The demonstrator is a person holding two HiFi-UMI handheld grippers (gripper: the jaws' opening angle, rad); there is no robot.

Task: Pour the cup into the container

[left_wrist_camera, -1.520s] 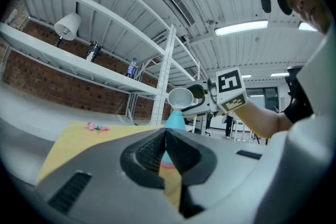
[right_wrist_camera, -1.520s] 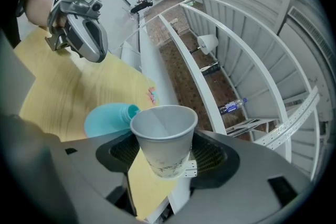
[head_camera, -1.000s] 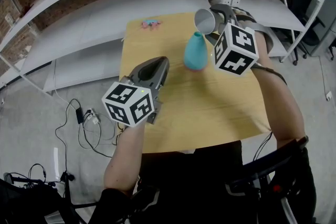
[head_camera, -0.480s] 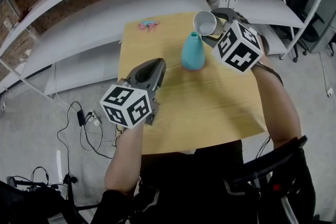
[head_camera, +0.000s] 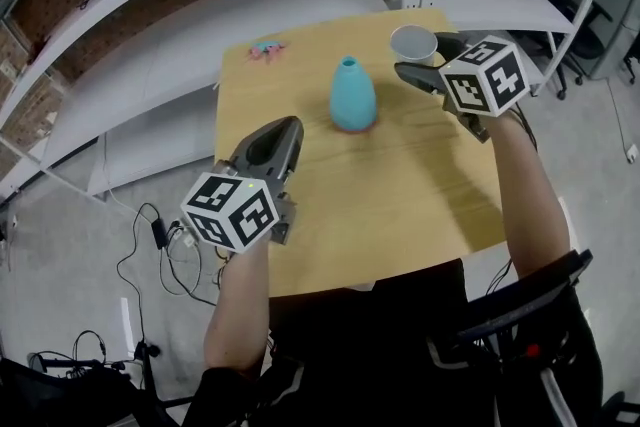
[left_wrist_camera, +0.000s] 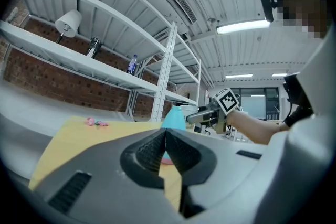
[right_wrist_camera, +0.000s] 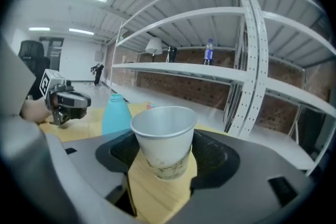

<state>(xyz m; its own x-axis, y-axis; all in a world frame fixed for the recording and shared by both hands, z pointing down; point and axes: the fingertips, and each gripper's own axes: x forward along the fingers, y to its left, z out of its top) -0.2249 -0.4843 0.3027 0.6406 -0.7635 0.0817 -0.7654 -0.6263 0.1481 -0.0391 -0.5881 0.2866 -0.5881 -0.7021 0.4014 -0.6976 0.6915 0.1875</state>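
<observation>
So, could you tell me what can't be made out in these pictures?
Vase contents: every view, opaque wall and narrow neck.
Cup contents: right gripper view, its own wall hides them; head view, too small.
Pink thing: head view, too small to identify.

A pale wooden worktop (head_camera: 400,200) stands on a grey concrete floor (head_camera: 70,215), with black cables (head_camera: 160,233) trailing at its left. Beyond its far edge, white metal shelves (head_camera: 170,40) run along a red brick wall (left_wrist_camera: 58,84). A lamp (left_wrist_camera: 68,22) and a bottle (left_wrist_camera: 132,64) sit on an upper shelf. Strip lights (left_wrist_camera: 242,26) glow on the ceiling.
</observation>
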